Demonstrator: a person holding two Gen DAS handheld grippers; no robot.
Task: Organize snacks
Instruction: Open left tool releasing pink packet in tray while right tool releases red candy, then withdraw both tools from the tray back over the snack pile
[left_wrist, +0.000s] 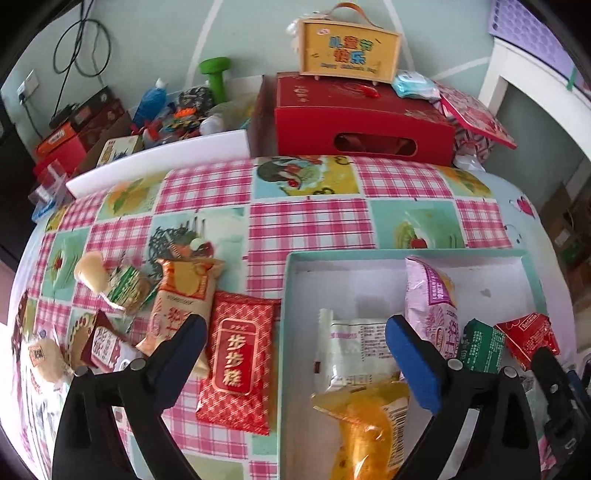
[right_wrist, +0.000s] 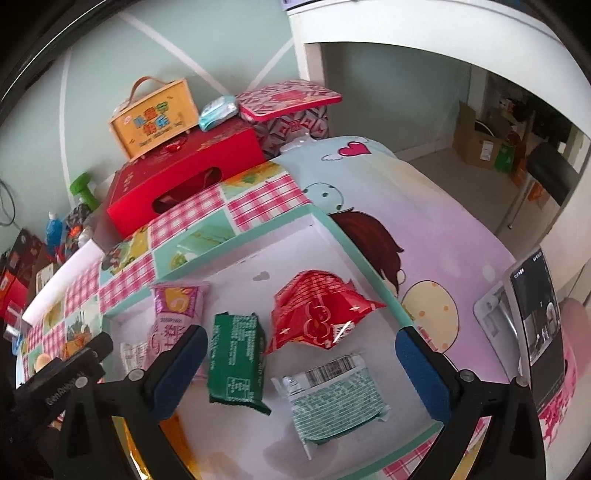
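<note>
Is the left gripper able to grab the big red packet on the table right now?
Probably yes. The left gripper is open and empty, and the red packet lies flat on the tablecloth just outside the tray, nothing on top. Only the orange packet crowds its left edge.

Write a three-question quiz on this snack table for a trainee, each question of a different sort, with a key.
1. True or false: the green packet lies inside the teal-rimmed box.
2. Which lies outside the box, on the checked cloth? A) the crumpled red packet B) the flat red packet with gold characters C) the purple packet
3. Fill in: the jaws of the right hand-held gripper stand ____, gripping nothing.

Key: 1 true; 2 B; 3 open.
</note>
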